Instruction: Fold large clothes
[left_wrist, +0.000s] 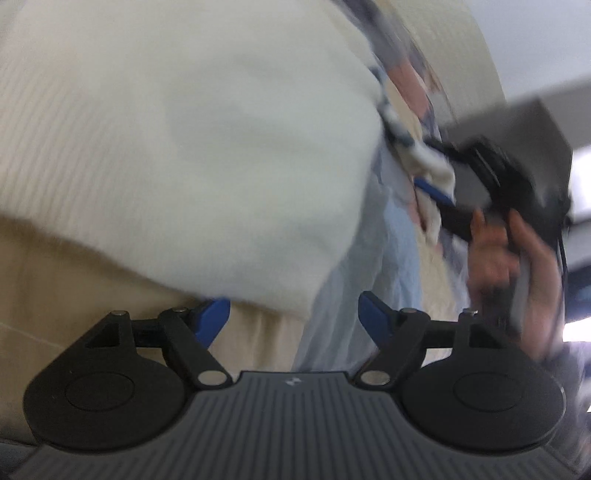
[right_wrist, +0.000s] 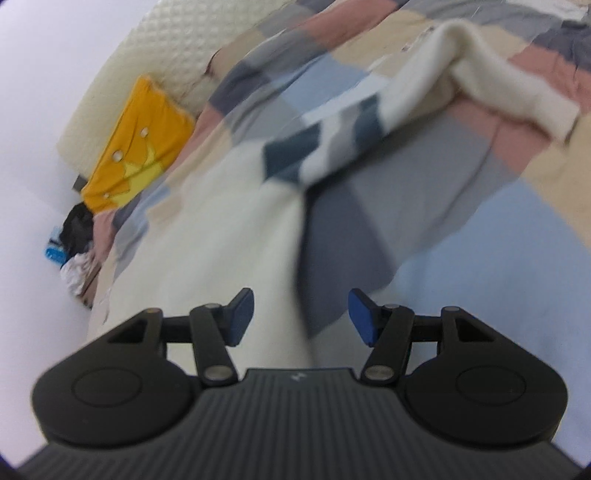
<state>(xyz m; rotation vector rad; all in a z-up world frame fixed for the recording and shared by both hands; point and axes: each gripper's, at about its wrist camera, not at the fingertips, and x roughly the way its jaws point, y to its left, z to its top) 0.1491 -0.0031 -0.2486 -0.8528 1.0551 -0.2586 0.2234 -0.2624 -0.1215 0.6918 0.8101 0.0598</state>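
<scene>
Both your tools are wide open holding nothing: left tool (left_wrist: 293, 314) sits right under the sweater (left_wrist: 192, 140), right tool (right_wrist: 301, 314) straddles its edge (right_wrist: 236, 236) on the bed (right_wrist: 461, 221).

Cream ribbed sweater (left_wrist: 177, 140) with navy-and-white checks, pastel patchwork quilt (right_wrist: 461, 177), orange pillow (right_wrist: 144, 136).

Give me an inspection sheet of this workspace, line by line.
Surface: bed under a patchwork quilt of blue, grey, pink and beige squares.
Job's things: cream knit sweater with dark checks, lying on the quilt; image blurred.
Clutter: orange cushion by the headboard; dark and white heap at the bed's edge.
Grippers: left gripper open, empty; right gripper open in its own view.
Cables: nothing seen.
Surroundings: plain white wall; quilted cream headboard.
</scene>
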